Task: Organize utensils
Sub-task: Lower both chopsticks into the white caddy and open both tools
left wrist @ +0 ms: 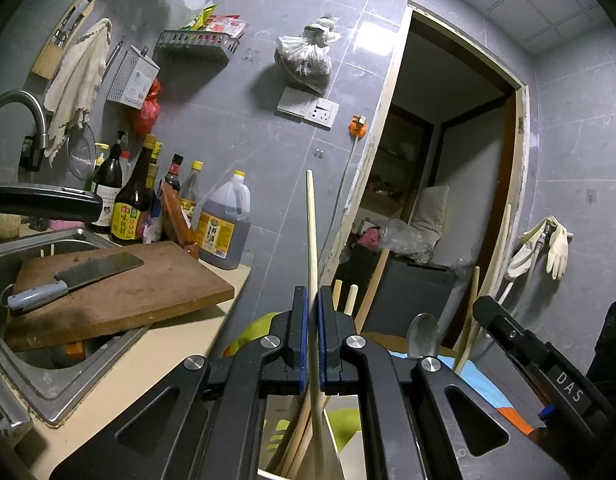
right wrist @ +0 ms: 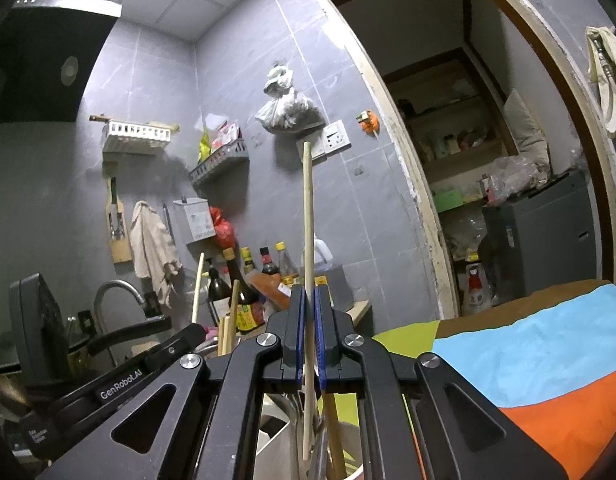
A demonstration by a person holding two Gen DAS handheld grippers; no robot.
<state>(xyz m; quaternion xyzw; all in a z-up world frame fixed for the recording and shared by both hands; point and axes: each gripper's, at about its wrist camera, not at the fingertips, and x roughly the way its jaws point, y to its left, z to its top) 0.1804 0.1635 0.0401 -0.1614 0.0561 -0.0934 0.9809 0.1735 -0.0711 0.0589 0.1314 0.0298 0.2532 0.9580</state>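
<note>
Hand-held gripper (left wrist: pixel 312 312) around chopstick (left wrist: pixel 311 232)

- Both grippers are basically the same build: matte black frames with chunky linkage arms and triangular cutouts near the camera.
- Left gripper (left wrist: pixel 312 300): round silver screw heads at the pivots, blue pads lining the inner faces of the black fingers (left wrist: pixel 299 320).
- Right gripper (right wrist: pixel 308 300): same silver screws, same blue-lined fingers (right wrist: pixel 298 320).
- From the left wrist cam, the right unit's side carries white "DAS" lettering.
- From the right wrist cam, the left unit's arm reads "GenRobot.AI" in white.
</note>
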